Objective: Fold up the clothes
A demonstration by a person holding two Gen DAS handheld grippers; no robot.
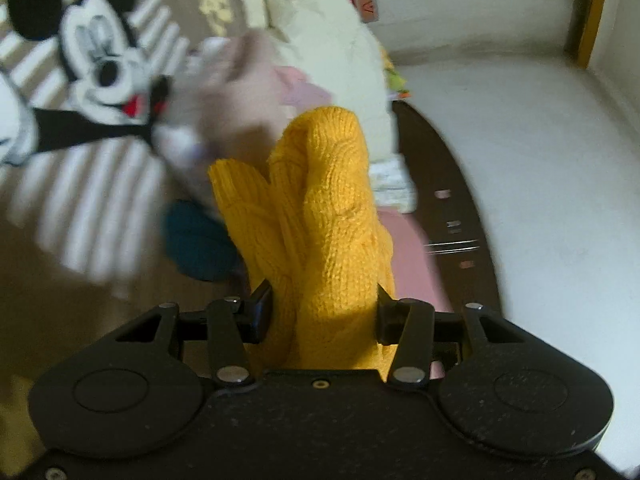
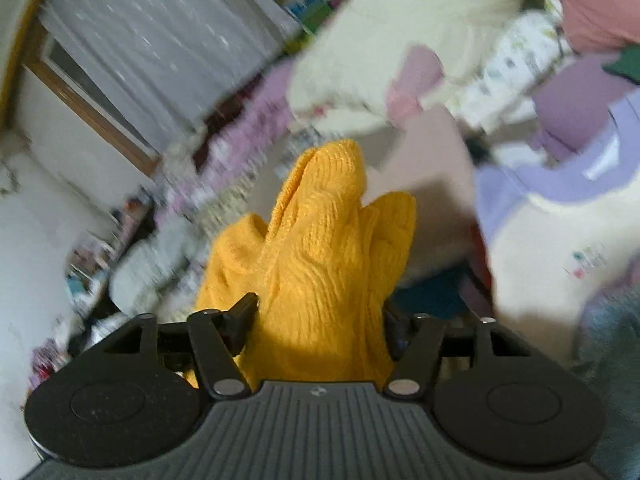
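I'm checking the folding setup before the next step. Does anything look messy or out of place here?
Yes. The yellow knit garment is bunched into lumpy folds between both grippers rather than spread flat. Behind it, cream, pink and lilac clothes lie in a jumbled pile, none neatly folded. Both views are blurred, so finer details are unclear.

a red letter "a" stands on a coloured box (image 1: 369,8); nothing else is legible.

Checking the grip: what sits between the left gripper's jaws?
Bunched yellow knit sweater fills the gap in the left gripper, seen in the left wrist view.
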